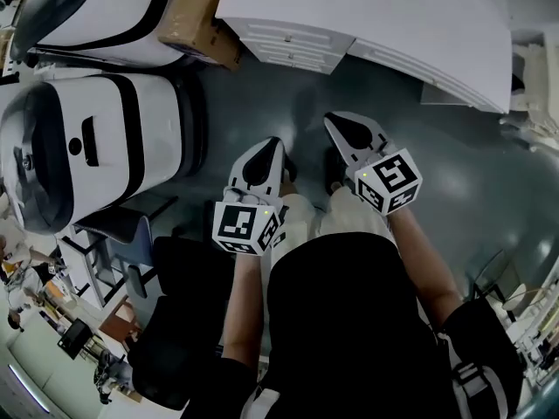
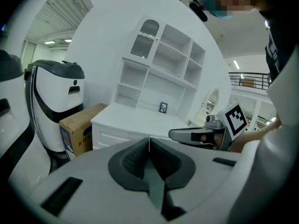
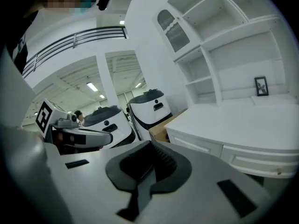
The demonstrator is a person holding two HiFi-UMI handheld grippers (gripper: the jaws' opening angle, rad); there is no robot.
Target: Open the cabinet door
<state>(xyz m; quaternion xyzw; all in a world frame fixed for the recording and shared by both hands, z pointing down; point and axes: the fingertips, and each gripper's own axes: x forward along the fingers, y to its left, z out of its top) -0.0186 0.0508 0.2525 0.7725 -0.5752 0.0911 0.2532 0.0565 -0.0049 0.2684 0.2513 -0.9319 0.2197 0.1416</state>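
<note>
A white cabinet (image 1: 376, 20) stands ahead, with a low drawer base (image 2: 119, 133) and an open-shelf hutch on top. The hutch has an arched door (image 2: 144, 38) at its upper left, which is closed; the same arched door (image 3: 173, 26) shows in the right gripper view. My left gripper (image 1: 272, 144) and right gripper (image 1: 334, 120) hang side by side above the grey floor, short of the cabinet and touching nothing. The left gripper (image 2: 149, 140) has its jaw tips together, empty. The right gripper (image 3: 150, 143) is likewise shut on nothing.
A cardboard box (image 1: 196, 16) sits against the cabinet's left end. Two large white-and-black machines (image 1: 87, 142) stand to the left. A small framed picture (image 2: 163, 107) rests on the cabinet top. The person's legs fill the lower head view.
</note>
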